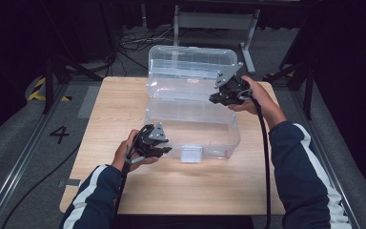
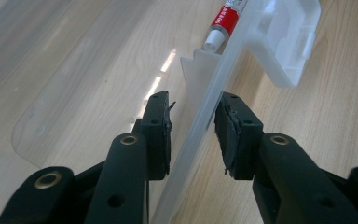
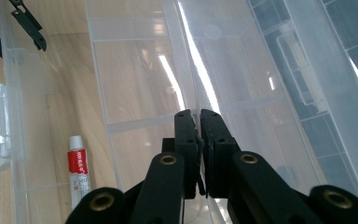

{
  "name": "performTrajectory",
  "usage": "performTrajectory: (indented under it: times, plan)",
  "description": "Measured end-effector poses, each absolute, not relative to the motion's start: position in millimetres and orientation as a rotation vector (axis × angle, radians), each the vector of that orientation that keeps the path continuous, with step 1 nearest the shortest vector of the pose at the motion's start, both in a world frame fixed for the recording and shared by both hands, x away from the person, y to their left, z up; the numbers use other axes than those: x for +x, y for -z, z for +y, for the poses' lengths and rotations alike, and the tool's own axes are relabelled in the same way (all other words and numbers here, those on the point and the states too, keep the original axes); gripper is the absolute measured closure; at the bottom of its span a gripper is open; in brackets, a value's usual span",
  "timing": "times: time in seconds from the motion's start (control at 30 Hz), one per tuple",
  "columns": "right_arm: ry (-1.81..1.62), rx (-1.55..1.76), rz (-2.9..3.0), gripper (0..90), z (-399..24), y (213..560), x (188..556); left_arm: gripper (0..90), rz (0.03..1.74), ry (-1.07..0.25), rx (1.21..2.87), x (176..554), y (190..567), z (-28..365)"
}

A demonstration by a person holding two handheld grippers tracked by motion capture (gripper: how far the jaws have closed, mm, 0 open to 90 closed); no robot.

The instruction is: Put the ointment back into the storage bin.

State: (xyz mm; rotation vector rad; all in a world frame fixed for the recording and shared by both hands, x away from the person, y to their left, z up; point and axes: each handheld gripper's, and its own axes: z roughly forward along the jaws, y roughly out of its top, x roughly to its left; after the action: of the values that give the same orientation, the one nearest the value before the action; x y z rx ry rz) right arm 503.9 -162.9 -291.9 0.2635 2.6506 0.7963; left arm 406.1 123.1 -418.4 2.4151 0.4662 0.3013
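Note:
A clear plastic box [image 1: 205,140] stands open on the wooden table [image 1: 119,105], its lid [image 1: 190,62] tipped up behind. A red-and-white tube [image 3: 78,168] lies on the box floor, also seen through the front wall as the tube [image 2: 223,21]. My left gripper [image 1: 164,150] straddles the box's front wall [image 2: 200,116]; the left gripper [image 2: 193,105] is open, with a gap between wall and inner pad. My right gripper [image 1: 214,99] is at the box's back right. The right gripper [image 3: 196,114] is shut on a thin clear wall [image 3: 191,70] there.
A clear latch [image 1: 191,153] hangs on the front wall, to the right of my left gripper; the latch [image 2: 289,42] is near. A compartmented clear tray [image 3: 135,88] sits inside. Bare table spreads left of and in front of the box. Cables and a metal frame [image 1: 219,21] lie beyond.

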Motion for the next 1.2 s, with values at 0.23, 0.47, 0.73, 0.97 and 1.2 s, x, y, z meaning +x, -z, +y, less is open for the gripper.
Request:
performTrajectory:
  times: [0.23, 0.47, 0.73, 0.97, 1.2]
  plan:
    - [-0.818, 0.26, 2.641, 86.7, -164.5, 293.3, 498.7, 66.0, 0.464, -0.305, 2.416, 406.0, 418.5, 123.0]
    - [-0.826, 0.267, 2.635, 86.3, -165.6, 294.6, 493.7, 65.5, 0.462, -0.315, 2.416, 405.4, 418.7, 123.0]
    - [-0.84, 0.279, 2.636, 85.8, -167.1, 295.4, 489.9, 64.9, 0.46, -0.328, 2.41, 404.5, 419.3, 122.7]
    - [-0.862, 0.278, 2.629, 85.2, -168.8, 297.5, 485.7, 64.2, 0.458, -0.341, 2.405, 403.7, 419.9, 122.4]
    - [-0.911, 0.29, 2.611, 84.2, -172.2, 300.9, 482.5, 63.5, 0.451, -0.356, 2.405, 402.5, 420.4, 122.5]
